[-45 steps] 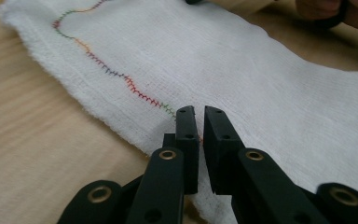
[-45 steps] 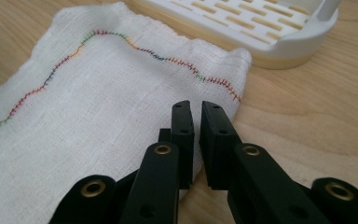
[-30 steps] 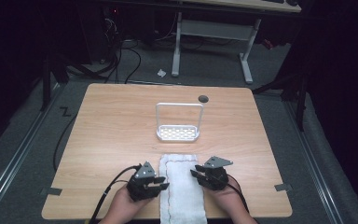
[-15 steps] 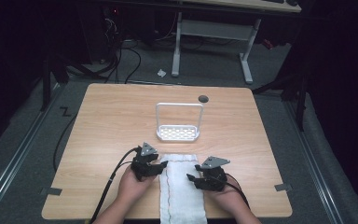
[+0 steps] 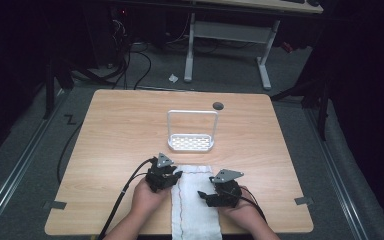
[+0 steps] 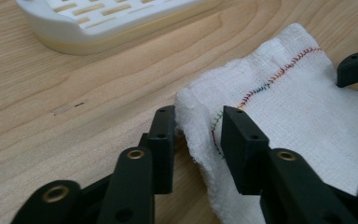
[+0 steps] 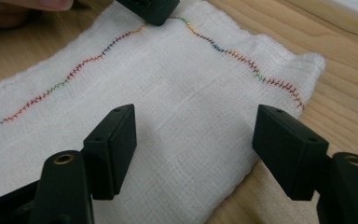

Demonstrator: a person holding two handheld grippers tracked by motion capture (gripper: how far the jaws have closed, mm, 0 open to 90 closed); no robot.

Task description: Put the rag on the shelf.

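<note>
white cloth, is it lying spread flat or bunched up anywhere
Mostly spread flat on the table; the white cloth bunches up only at its left edge, between the left claw's jaws.

In the high view we cannot see the near end of the white cloth: the bottom edge of the picture cuts it, together with the person's forearms. The hands hide most of each gripper body there, and the jaws are too small to tell how they stand.

In the left gripper view the white rack is cut by the top edge, so we see only its base. The cloth runs out at the right edge, and the left gripper hides part of its hem.

In the right gripper view the cloth leaves the picture at the left. A fingertip at the top left corner is blurred and cut.
</note>
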